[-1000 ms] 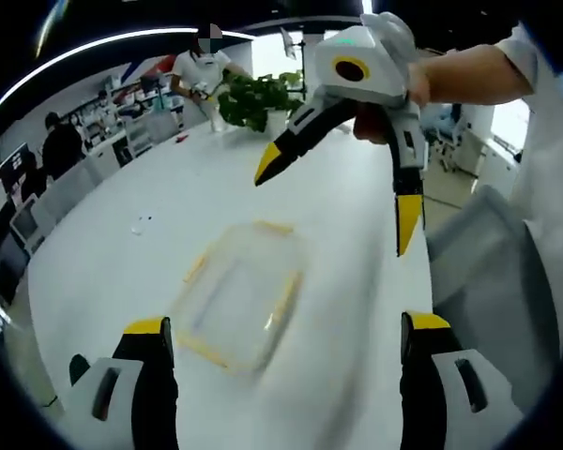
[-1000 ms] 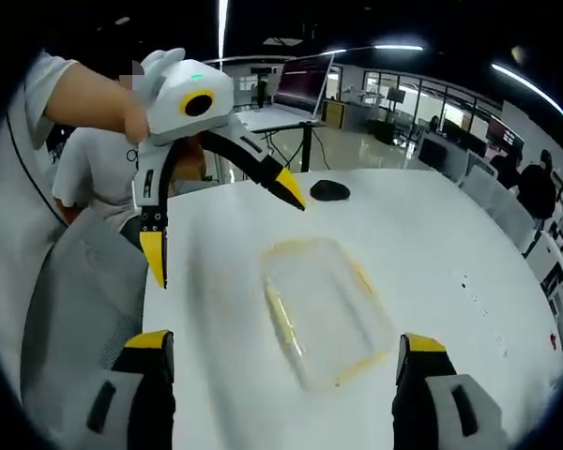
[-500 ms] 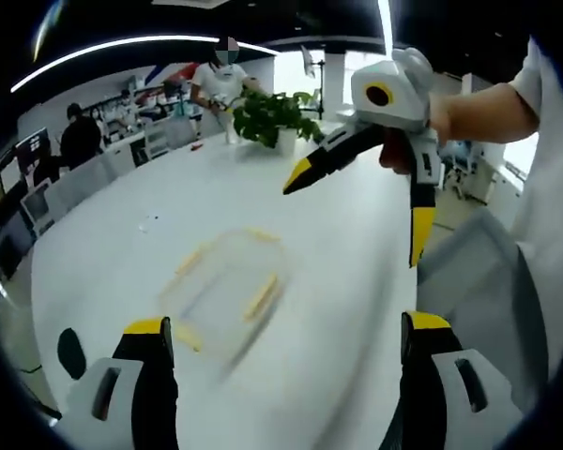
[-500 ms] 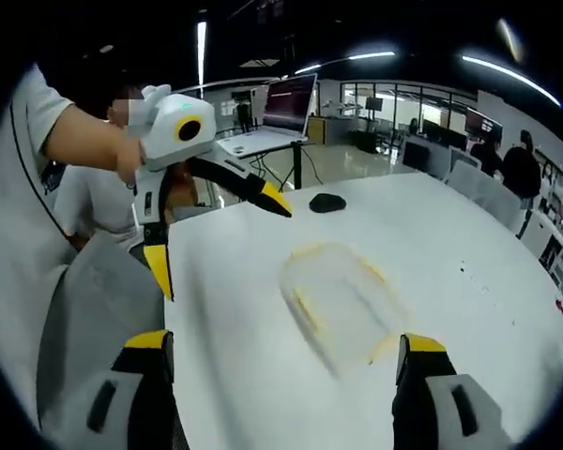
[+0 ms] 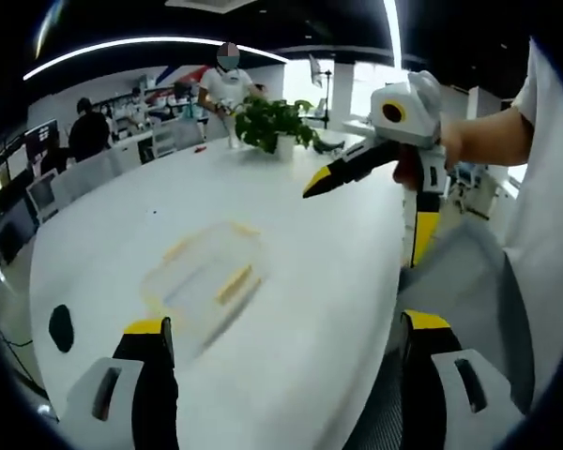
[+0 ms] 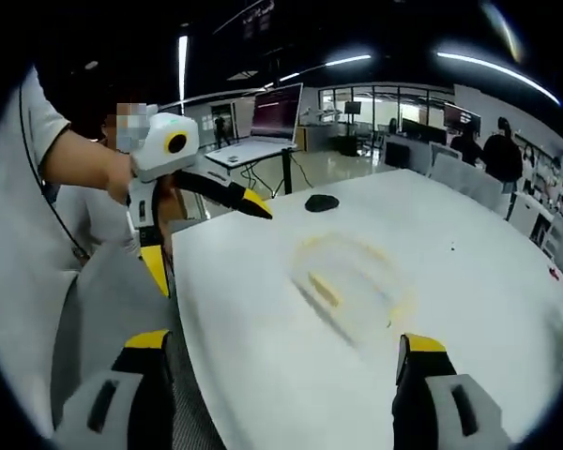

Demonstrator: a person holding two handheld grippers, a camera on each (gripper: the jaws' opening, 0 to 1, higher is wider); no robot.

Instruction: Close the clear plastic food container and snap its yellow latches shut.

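White yellow-tipped hand-held gripper [image 5: 415, 202]

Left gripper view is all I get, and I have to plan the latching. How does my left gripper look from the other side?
Observer: In the right gripper view, the left gripper is wide open and empty. It is held at the edge of the table and is apart from the container.
Operator: Is there anything on that side that I can't see?
Observer: Yes, an open laptop sits on a stand beyond the table's far edge, past the container.
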